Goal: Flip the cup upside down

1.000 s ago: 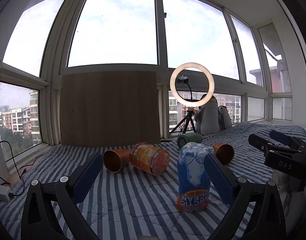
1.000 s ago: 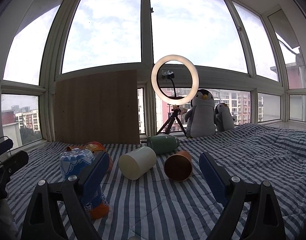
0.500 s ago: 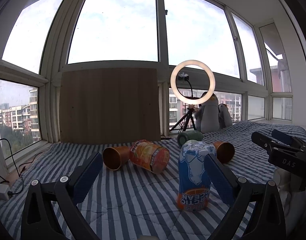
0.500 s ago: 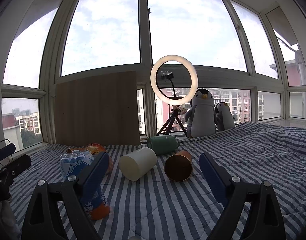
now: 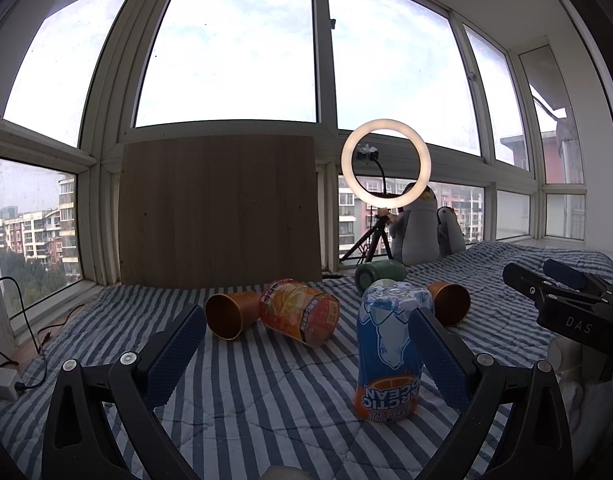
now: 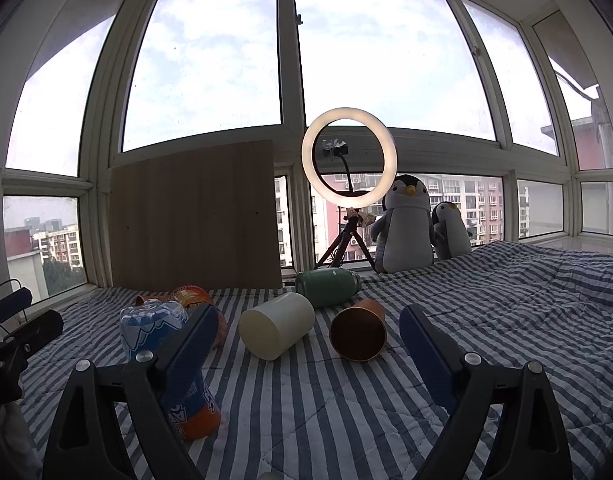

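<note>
A blue and orange cup (image 5: 388, 354) stands upside down on the striped bedspread (image 5: 266, 392), beside the inner face of my left gripper's right finger. My left gripper (image 5: 306, 340) is open and empty. The same cup shows in the right wrist view (image 6: 166, 364), partly behind the left finger. My right gripper (image 6: 308, 338) is open and empty, facing a copper cup (image 6: 358, 334) and a cream cup (image 6: 276, 330), both lying on their sides. Another copper cup (image 5: 226, 314) and an orange printed cup (image 5: 300, 316) lie on their sides ahead of the left gripper.
A green bottle (image 6: 328, 286) lies behind the cups. A ring light on a tripod (image 6: 348, 156), two plush penguins (image 6: 406, 228) and a wooden board (image 6: 194, 216) stand along the window. The right gripper's body shows in the left wrist view (image 5: 566, 304).
Both views have shifted slightly; the cups have not moved and both grippers stay open.
</note>
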`<state>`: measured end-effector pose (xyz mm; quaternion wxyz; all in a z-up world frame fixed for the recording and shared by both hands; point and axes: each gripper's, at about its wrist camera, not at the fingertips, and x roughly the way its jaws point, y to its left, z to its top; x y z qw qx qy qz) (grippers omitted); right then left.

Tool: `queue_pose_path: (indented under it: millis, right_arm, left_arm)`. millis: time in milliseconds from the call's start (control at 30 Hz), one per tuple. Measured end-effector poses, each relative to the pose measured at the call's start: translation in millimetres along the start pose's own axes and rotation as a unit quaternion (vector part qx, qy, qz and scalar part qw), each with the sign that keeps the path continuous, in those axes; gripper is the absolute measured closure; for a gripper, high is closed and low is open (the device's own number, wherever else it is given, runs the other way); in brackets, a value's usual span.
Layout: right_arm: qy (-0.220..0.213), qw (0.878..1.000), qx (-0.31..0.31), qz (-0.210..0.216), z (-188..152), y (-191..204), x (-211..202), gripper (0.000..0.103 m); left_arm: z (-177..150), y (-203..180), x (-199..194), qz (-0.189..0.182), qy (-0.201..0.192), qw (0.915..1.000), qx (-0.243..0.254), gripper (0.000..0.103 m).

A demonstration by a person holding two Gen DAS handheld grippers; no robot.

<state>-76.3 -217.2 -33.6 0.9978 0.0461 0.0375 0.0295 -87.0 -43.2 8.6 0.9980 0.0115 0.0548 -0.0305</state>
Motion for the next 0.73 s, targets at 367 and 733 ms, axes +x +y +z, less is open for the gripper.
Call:
queue_pose_path:
  millis: [367, 733]
  right_arm:
    - [0.001, 1.0, 0.0, 0.0, 0.4, 0.9, 0.7, 0.013]
    - [0.004, 1.0, 0.002, 0.0, 0.1, 0.7, 1.4, 0.013]
  left_arm:
    - [0.0, 0.8, 0.8, 0.003, -0.001, 1.0, -0.001, 0.001]
    - [-0.3, -1.6, 3.1, 0.003, 0.001, 1.0, 0.004, 0.001]
